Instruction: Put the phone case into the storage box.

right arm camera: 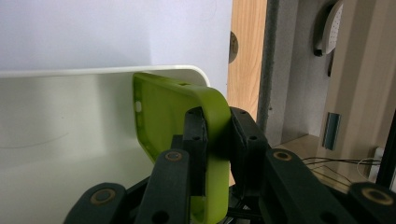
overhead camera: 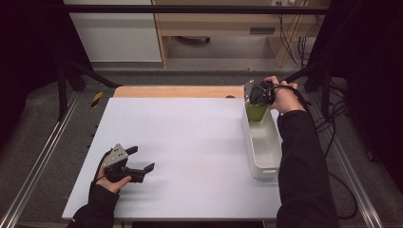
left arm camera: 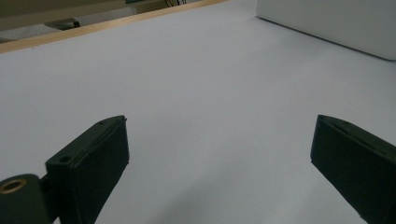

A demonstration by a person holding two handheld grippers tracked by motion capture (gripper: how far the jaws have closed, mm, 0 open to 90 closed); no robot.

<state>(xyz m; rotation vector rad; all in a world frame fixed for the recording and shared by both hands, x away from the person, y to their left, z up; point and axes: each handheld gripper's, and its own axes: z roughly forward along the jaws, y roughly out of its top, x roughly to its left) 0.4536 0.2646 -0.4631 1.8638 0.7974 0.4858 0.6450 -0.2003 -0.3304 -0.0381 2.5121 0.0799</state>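
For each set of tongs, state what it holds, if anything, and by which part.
Right tongs: green phone case, pinched by its edge wall near a corner, over the white bin. Left tongs: open, nothing.

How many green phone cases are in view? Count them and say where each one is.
1. The green phone case is clamped by its edge in the right gripper, inside the far end of the white bin at the table's right. More could be hidden behind the gripper.
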